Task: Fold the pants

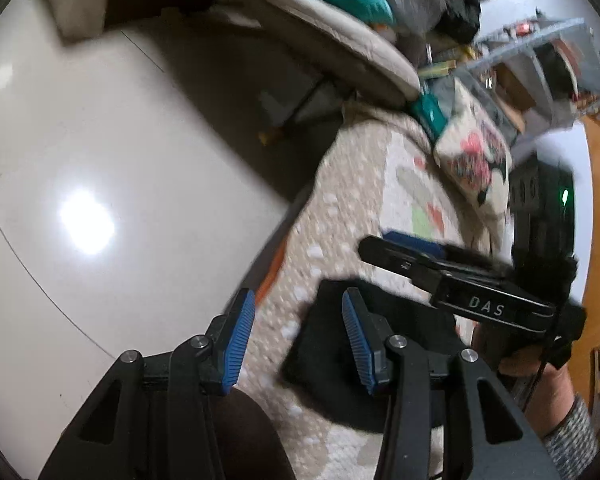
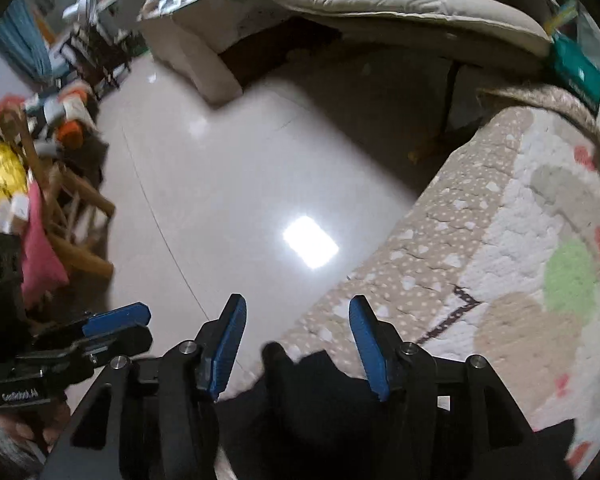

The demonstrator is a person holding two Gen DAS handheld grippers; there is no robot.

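The black pants [image 1: 324, 344] lie as a flat dark piece on the patterned blanket [image 1: 360, 200], near its edge by the floor. My left gripper [image 1: 298, 294] is open just above them; its right pad overlaps the cloth and nothing is pinched between the pads. My right gripper [image 2: 298, 300] is open too, and the pants [image 2: 316, 392] lie bunched low between and under its fingers, with the pads off them. Each gripper appears in the other's view: the right gripper [image 1: 380, 246] hovers over the blanket beyond the pants, and the left gripper [image 2: 148, 326] is at the far left.
A glossy tile floor [image 1: 100, 140] runs along the blanket's left edge. A flowered pillow [image 1: 476, 160] lies further along the blanket, and a beige cushion [image 2: 420, 8] sticks out beyond it. A wooden chair [image 2: 72, 208] with pink cloth stands on the floor at the left.
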